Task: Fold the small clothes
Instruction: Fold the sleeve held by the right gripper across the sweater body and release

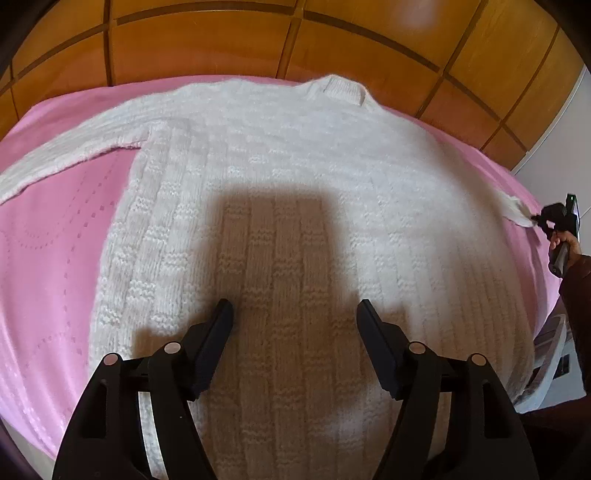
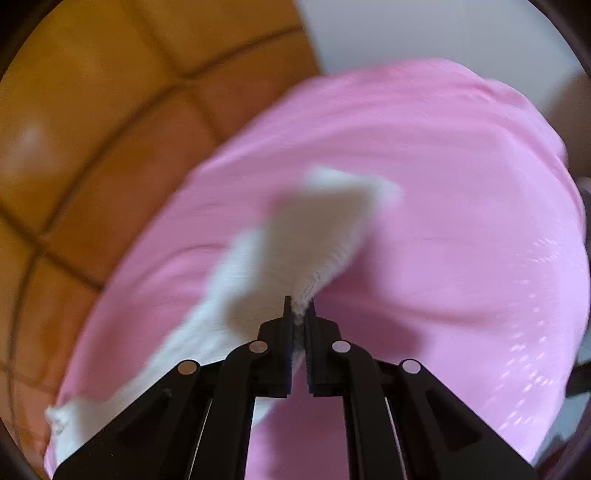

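Observation:
A white knitted sweater [image 1: 295, 177] lies spread flat on a pink bedspread [image 1: 55, 240], its collar at the far side and one sleeve stretched out to the left. My left gripper [image 1: 295, 314] hovers open over the sweater's lower body with nothing between its fingers. At the right edge of the left wrist view, my right gripper [image 1: 537, 220] pinches the end of the other sleeve [image 1: 517, 210]. The right wrist view shows my right gripper [image 2: 299, 306] shut on that sleeve [image 2: 306, 229], whose cuff is lifted over the bedspread [image 2: 443, 221]; this view is blurred.
A wooden panelled wall [image 1: 258, 40] runs behind the bed, and a pale wall [image 2: 424, 33] meets it on the right. A person's hand and dark sleeve [image 1: 574, 273] hold the right gripper. Some pale objects [image 1: 550, 350] sit beyond the bed's right edge.

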`<move>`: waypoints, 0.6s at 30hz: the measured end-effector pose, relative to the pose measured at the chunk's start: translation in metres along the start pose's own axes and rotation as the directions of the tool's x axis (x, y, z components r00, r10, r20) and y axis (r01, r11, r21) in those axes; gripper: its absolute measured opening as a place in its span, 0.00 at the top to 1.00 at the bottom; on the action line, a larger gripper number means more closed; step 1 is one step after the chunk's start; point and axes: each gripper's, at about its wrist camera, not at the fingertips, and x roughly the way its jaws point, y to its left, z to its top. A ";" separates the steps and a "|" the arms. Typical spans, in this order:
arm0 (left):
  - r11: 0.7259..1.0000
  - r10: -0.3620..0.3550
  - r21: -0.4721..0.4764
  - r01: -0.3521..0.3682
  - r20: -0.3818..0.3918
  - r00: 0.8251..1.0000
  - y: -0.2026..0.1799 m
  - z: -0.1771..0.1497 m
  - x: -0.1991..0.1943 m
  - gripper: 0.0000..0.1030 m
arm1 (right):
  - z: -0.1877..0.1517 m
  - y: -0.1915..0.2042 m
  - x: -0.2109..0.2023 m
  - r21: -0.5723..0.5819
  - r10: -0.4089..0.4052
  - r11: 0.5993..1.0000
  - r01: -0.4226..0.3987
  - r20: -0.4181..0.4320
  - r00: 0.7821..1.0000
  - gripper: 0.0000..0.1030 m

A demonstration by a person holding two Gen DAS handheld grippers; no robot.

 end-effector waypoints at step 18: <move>0.986 -0.066 -0.152 0.074 0.055 0.996 0.036 0.018 -0.016 0.34 | -0.247 0.332 -0.063 -0.580 0.357 0.615 -0.533 -0.398 0.845 0.91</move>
